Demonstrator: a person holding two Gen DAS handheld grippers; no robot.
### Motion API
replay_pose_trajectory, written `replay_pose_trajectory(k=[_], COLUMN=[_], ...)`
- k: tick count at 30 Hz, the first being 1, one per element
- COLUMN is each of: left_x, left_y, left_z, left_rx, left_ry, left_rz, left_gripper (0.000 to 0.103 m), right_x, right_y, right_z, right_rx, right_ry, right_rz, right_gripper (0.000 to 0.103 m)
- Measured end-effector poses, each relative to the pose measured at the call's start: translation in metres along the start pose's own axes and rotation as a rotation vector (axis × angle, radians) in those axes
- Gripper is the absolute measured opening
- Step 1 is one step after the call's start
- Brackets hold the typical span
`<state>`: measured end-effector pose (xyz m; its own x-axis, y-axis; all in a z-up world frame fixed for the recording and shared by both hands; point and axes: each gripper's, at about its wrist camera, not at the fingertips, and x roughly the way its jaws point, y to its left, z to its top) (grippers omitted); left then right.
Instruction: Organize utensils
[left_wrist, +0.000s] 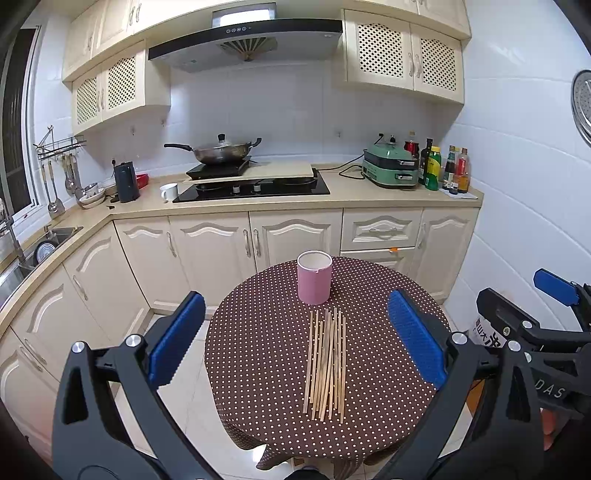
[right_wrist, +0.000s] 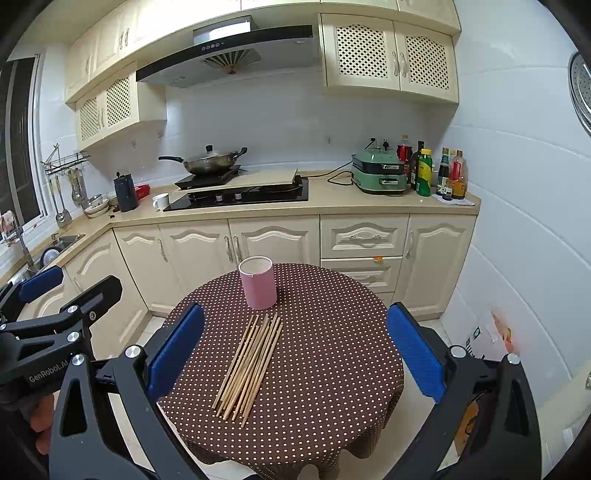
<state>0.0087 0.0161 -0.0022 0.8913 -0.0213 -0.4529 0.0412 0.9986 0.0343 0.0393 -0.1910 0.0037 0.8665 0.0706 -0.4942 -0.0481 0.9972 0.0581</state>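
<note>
Roughly a dozen thin, light, stiff wooden chopsticks (left_wrist: 327, 363) lie before the pink cylindrical holder (left_wrist: 314, 282); grip mid-length. Left gripper (left_wrist: 295, 338) and right gripper (right_wrist: 295, 349) fingers both apart, empty.

Round table (left_wrist: 258, 369) under a brown white-dotted tablecloth (right_wrist: 332, 369) (cloth hangs over the edge all round). On it: pink cylindrical holder (left_wrist: 314, 282), upright, open top, toward the far side. Just in front of the holder, a loose bundle of wooden chopsticks (left_wrist: 327, 363) lying flat, roughly parallel, a few crossing.
</note>
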Motion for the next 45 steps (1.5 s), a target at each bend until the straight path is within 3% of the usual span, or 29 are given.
replay_pose_trajectory(k=[45], left_x=[-0.003], left_y=[-0.008], left_z=[0.002], left_rx=[0.001], left_ry=[-0.009], left_rz=[0.015], left_gripper=[0.097], right_x=[0.000], right_y=[-0.007], right_z=[0.001], right_rx=[0.002], right_ry=[0.015], right_rz=[0.021], right_gripper=[0.095])
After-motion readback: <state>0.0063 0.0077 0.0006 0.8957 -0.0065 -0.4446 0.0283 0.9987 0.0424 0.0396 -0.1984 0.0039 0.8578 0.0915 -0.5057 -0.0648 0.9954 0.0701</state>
